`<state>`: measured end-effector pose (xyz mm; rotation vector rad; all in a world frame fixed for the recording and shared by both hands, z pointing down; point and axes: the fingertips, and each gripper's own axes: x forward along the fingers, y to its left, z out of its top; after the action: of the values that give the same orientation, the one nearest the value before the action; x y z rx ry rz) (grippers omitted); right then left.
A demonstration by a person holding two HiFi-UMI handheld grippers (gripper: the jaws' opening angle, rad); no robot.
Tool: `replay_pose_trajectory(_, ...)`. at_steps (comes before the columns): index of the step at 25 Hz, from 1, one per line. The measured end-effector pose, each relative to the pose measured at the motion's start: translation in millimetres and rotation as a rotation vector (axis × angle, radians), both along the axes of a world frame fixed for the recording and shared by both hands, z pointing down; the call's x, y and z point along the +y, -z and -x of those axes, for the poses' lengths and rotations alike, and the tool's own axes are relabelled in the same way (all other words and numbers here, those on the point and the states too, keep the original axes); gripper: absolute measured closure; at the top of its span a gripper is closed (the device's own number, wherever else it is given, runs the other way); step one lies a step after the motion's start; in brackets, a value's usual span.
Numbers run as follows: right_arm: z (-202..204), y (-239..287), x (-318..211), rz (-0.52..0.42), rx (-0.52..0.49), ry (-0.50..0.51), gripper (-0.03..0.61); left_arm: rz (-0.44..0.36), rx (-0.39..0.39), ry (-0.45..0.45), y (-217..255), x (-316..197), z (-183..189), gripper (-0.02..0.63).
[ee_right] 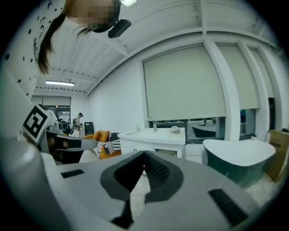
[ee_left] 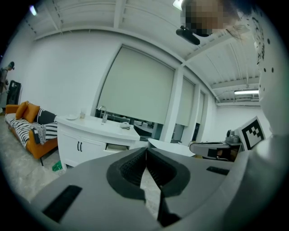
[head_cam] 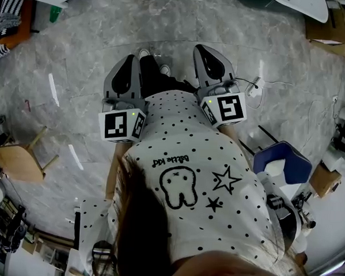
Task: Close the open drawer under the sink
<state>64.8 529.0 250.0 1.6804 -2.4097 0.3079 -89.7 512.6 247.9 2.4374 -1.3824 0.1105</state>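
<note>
Left gripper point(ee_left: 146, 150) closed, drawer point(ee_left: 117, 147) ahead

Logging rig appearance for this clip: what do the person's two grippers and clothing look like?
Both the left gripper and right gripper have grey, tapering shells with black ribbed pads. Each carries a white cube with black square markers and a small green light. The person wears a white top with black dots, a tooth drawing and stars.

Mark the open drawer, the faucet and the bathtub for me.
open drawer point(ee_left: 117, 147), left gripper view, its front
faucet point(ee_left: 103, 113), left gripper view, its upright neck
bathtub point(ee_right: 239, 153), right gripper view, its white top
</note>
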Motion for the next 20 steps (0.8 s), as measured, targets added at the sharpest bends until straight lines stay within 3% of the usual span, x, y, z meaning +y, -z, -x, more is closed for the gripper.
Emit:
replay_pose_trajectory(6, 3, -6, -12, 0.024, 0.007, -0.003, 0.566, 0.013, 0.005, -0.002, -5, -14, 1, 0.604)
replay_pose_trajectory(12, 28, -17, -83, 0.048, 0.030, -0.035, 0.566, 0.027, 0.023, -0.011, -13, -93, 32, 0.604)
replay_pose_trajectory(20, 20, -1, -130, 0.062, 0.030, -0.098, 0.566, 0.011, -0.009, -0.072, 2, -142, 22, 0.604)
